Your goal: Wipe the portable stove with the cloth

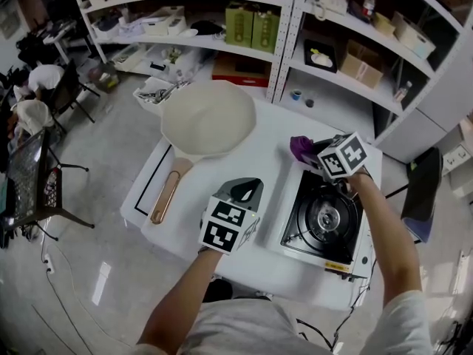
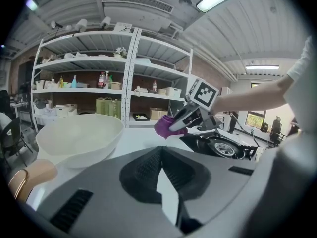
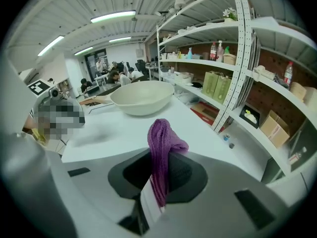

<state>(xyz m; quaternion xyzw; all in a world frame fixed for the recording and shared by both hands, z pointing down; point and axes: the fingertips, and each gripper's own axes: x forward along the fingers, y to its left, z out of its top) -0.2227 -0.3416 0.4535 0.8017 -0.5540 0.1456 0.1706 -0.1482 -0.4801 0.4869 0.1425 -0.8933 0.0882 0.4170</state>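
On the white table (image 1: 259, 165), at the right end: portable stove (image 1: 323, 220), black on top, with a round burner in the middle. Just past its far left corner: right gripper (image 1: 309, 154), held up a little above the table. Pinches the purple cloth (image 3: 159, 148) tight between its two jaws. Bunched up above the jaws and hanging down between them, right beside the stove's far corner, not on the black top.

Near the front edge of the table, left of the stove: left gripper (image 1: 247, 191), jaws pressed together with nothing between them. Well apart from the cloth.

Farther back on the left: big white pan (image 1: 208, 118), with its wooden handle (image 1: 166, 194) pointing toward the front edge. Behind the table: white shelves (image 1: 325, 28) with boxes and bottles.
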